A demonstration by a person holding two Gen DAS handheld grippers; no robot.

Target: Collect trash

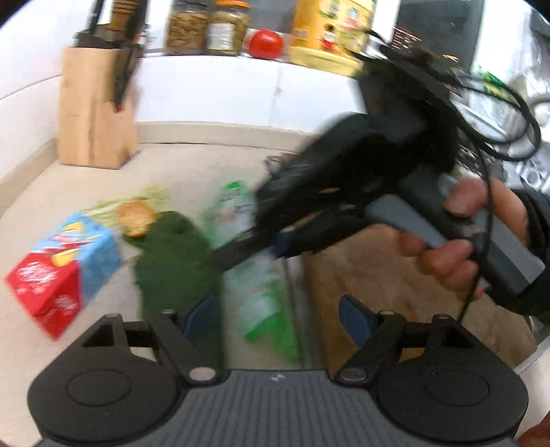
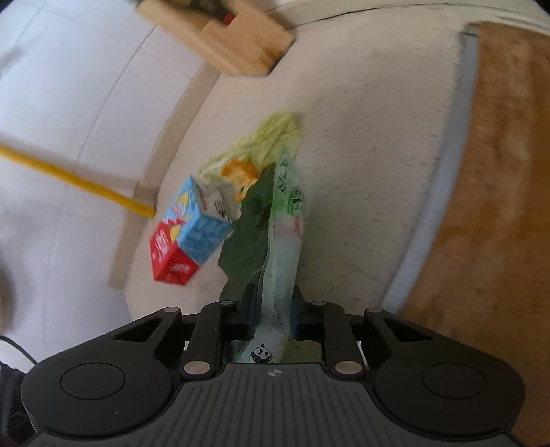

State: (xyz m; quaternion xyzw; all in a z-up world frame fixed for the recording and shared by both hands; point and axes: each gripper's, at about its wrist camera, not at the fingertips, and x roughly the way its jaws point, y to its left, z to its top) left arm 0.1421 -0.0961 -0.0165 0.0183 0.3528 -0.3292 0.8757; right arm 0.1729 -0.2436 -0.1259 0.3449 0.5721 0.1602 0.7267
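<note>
**Mia:** What is closest to us?

**Ben:** The right gripper (image 2: 273, 314). Its two jaws are pulled in narrow, and they pinch the near end of a thin green and white wrapper (image 2: 283, 240). A little panda is printed on that end.

**Mia:** Why grab it by the end?

**Ben:** I think because the wrapper is flat. The end sticks up a bit, so the jaws can get on both sides of it. It is trash, so it has to be picked up.

**Mia:** And the other one?

**Ben:** The left gripper (image 1: 275, 318) is spread wide and holds nothing. It waits low over the counter (image 1: 213, 161), near the same wrapper. Maybe it is ready for the next piece.

**Mia:** What is the next piece?

**Ben:** Just past the jaws lies a dark green leaf (image 2: 252, 227). It touches the wrapper, and part of it seems to lie under it. So the leaf could slide along when the wrapper goes up.

**Mia:** And past that?

**Ben:** A red and blue carton (image 2: 187, 240) lies on its side, beside the leaf. Behind it are an orange peel (image 2: 240, 173) and a pale cabbage leaf (image 2: 271, 135). All the trash is in one pile, so it is easy to reach.

**Mia:** And far away?

**Ben:** A wooden knife block (image 1: 94, 110) stands by the wall. Up on the ledge are jars (image 1: 206, 29) and a tomato (image 1: 265, 43). Those are not trash.
</note>
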